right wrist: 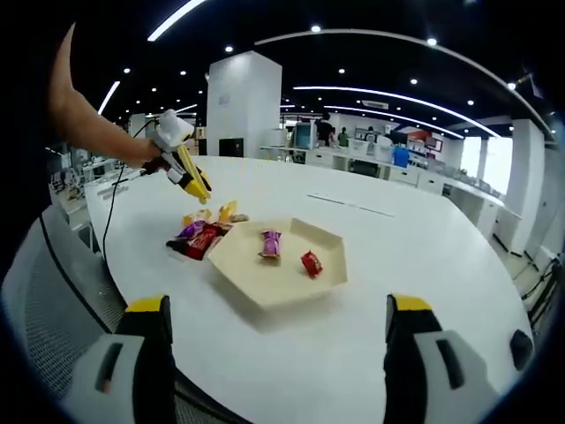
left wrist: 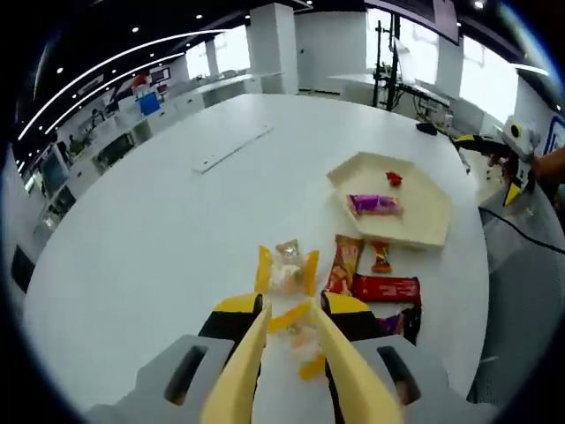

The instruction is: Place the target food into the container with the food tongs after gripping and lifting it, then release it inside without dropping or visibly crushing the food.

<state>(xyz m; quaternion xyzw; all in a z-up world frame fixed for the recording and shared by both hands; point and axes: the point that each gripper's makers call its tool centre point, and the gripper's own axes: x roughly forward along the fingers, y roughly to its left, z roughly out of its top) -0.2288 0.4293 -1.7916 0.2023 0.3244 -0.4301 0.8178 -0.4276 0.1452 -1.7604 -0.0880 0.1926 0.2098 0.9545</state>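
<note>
Left gripper's yellow tongs (left wrist: 284,278) set around a clear-wrapped pale snack with yellow ends (left wrist: 287,268), blades narrowed to a small gap with the tips at either side of the packet; whether pinching it or merely bracketing it, cannot tell. Packet lying on the round white worktop (left wrist: 159,221), near the edge closest to the person, crinkled film showing a beige lump inside. Just beside it, a cluster of other wrapped snacks: an orange-brown upright packet (left wrist: 344,263), a small orange sweet (left wrist: 381,257), a red bar wrapper (left wrist: 387,288) and a dark purple packet (left wrist: 399,322) touching the red one. Further from that edge, a cream hexagonal tray (left wrist: 424,231) holding a purple-wrapped sweet (left wrist: 374,205) and a small red-wrapped sweet (left wrist: 394,178), the two apart from each other. A long white strip (left wrist: 231,148) lying flat toward the middle of the worktop, well apart from the snacks.

In the right gripper view, the cream tray (right wrist: 265,287) central with the purple (right wrist: 270,243) and red (right wrist: 311,263) sweets inside, snack cluster (right wrist: 201,237) touching its rim on the side nearest the person's hand (right wrist: 146,152). Left tongs (right wrist: 196,184) angled down over that cluster. Right gripper (right wrist: 282,353) held well back, above the worktop's near edge, jaws spread wide apart with nothing between them.
</note>
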